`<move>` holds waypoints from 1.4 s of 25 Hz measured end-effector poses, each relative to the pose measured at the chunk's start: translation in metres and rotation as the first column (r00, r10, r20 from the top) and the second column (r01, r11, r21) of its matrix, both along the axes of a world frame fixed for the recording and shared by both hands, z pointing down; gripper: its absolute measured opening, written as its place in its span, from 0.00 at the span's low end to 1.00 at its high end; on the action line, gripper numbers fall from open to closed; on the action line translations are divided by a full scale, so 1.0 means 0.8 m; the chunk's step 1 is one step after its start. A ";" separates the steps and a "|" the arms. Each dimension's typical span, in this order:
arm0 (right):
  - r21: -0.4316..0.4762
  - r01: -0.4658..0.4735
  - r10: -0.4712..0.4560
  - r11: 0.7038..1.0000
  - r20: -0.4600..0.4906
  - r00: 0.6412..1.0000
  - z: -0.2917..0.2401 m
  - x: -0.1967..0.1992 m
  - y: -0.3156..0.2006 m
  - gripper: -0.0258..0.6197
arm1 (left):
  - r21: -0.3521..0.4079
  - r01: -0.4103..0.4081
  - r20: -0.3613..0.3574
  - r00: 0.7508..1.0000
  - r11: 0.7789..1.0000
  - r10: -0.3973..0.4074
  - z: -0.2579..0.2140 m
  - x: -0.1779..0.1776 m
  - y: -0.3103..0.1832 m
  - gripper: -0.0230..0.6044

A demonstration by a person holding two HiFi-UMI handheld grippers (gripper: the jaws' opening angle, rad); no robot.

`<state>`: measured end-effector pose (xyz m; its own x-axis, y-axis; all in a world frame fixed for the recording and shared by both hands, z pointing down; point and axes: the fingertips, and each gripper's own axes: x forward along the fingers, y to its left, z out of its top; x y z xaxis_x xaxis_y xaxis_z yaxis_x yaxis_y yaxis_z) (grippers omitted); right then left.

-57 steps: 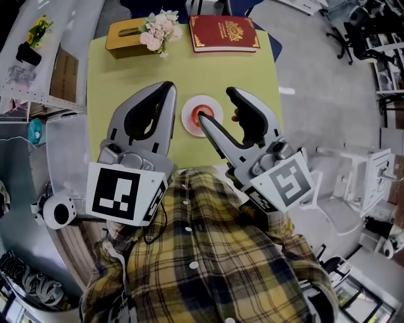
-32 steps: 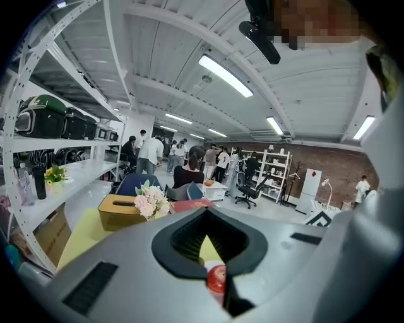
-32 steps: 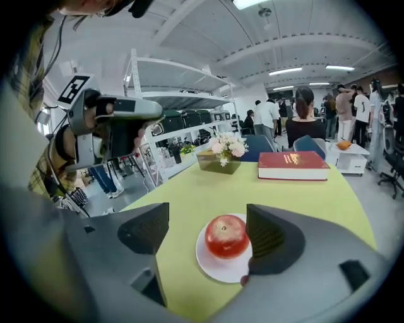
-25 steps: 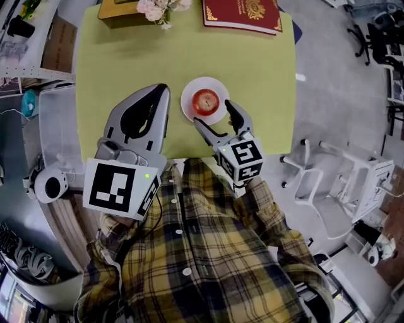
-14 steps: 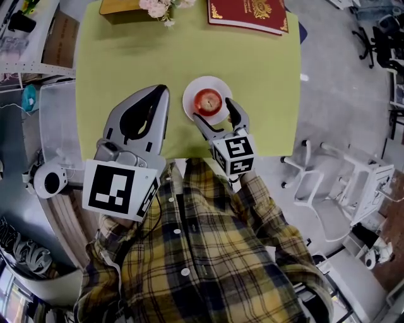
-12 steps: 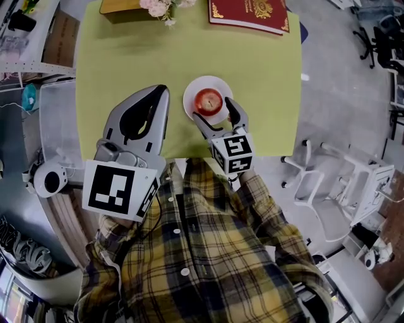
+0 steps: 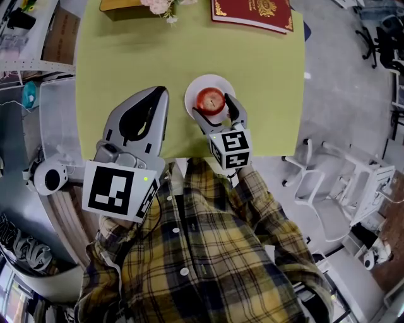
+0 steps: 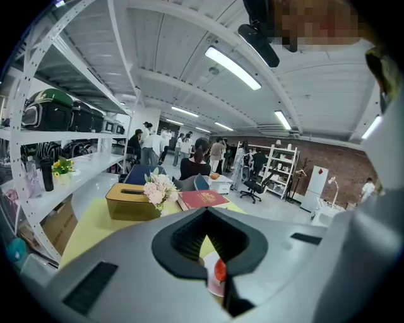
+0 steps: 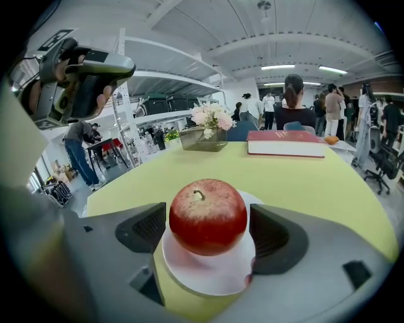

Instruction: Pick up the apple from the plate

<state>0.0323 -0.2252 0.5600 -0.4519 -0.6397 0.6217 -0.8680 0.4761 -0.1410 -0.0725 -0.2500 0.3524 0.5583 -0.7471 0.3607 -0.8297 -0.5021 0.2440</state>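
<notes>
A red apple (image 7: 210, 99) (image 9: 207, 216) stands on a small white plate (image 7: 202, 82) (image 9: 208, 276) near the front of the yellow-green table (image 7: 259, 69). My right gripper (image 7: 214, 108) (image 9: 208, 238) is open and low at the plate. Its dark pads (image 9: 150, 230) flank the apple with a narrow gap on each side. My left gripper (image 7: 160, 91) (image 8: 207, 216) is shut on nothing and hovers over the table left of the plate. In the left gripper view the apple (image 8: 219, 271) peeks through the slit under the jaws.
A red book (image 7: 252, 11) (image 9: 287, 144) lies at the table's far edge. A tan tissue box (image 7: 123, 5) (image 9: 203, 139) with pale flowers (image 7: 161, 5) sits at the far left. White chairs (image 7: 328, 183) stand on the floor to the right. People stand beyond the table.
My right gripper has moved forward and down to the plate, so its open jaws now flank the apple. The left gripper has stayed put.
</notes>
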 end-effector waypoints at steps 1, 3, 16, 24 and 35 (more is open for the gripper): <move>0.000 0.000 0.000 1.000 0.000 1.000 0.000 -0.001 -0.001 0.64 | -0.001 0.001 -0.001 1.000 1.000 -0.001 0.000 -0.001 -0.001 0.04; 0.000 0.000 0.000 1.000 0.002 1.000 0.001 -0.002 -0.002 0.64 | -0.002 0.002 -0.002 1.000 1.000 -0.002 0.000 -0.002 -0.002 0.04; 0.020 0.007 -0.006 1.000 -0.052 0.999 0.002 -0.005 -0.010 0.63 | -0.002 0.005 -0.014 1.000 1.000 -0.005 -0.002 -0.006 -0.010 0.04; 0.010 0.024 -0.023 1.000 -0.068 0.997 0.004 -0.004 -0.007 0.63 | 0.000 0.003 -0.020 1.000 1.000 -0.003 -0.003 -0.006 -0.014 0.04; 0.030 0.024 -0.022 0.999 -0.069 0.997 -0.006 -0.004 -0.018 0.63 | 0.011 0.000 -0.023 1.000 1.000 0.001 -0.009 -0.009 -0.024 0.04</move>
